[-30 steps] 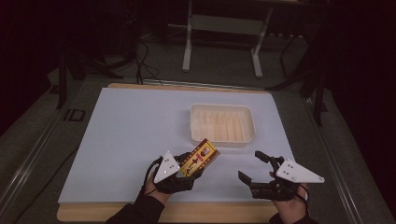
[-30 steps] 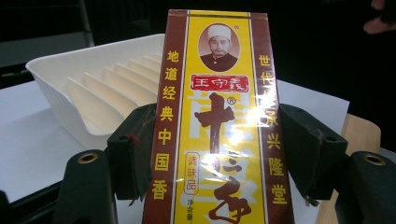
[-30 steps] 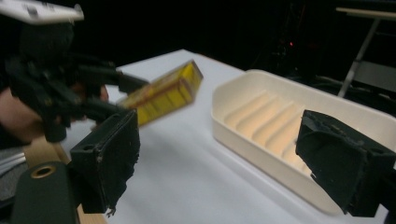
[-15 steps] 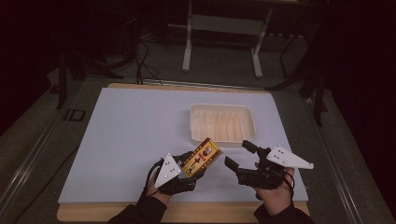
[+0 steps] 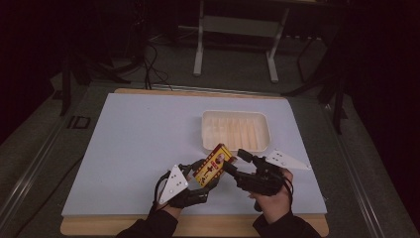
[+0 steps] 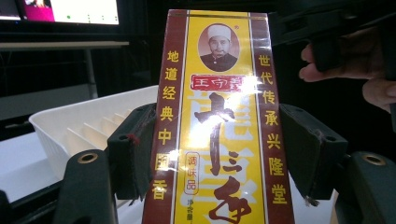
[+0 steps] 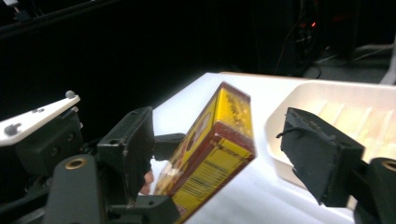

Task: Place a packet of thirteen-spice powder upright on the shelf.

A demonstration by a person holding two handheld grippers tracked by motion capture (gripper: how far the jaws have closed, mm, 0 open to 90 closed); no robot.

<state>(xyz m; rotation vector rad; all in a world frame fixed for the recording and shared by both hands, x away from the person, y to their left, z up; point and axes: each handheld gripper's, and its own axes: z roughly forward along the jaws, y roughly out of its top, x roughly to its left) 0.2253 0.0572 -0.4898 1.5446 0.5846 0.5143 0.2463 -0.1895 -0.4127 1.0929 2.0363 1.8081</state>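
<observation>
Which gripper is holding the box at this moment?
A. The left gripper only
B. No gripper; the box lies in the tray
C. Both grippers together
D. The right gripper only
A. In the left gripper view the two pads press on both sides of the box, while in the right gripper view the right gripper stands open around the box, its jaws apart from it.

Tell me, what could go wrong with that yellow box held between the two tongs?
The left tongs pinch the box low on its sides, tilted above the table; it might slip or swing.

The right tongs stand open around its upper end; closing off-centre could knock it loose or dent a corner.

The white tray sits just behind, so a wide swing might bump it.
</observation>
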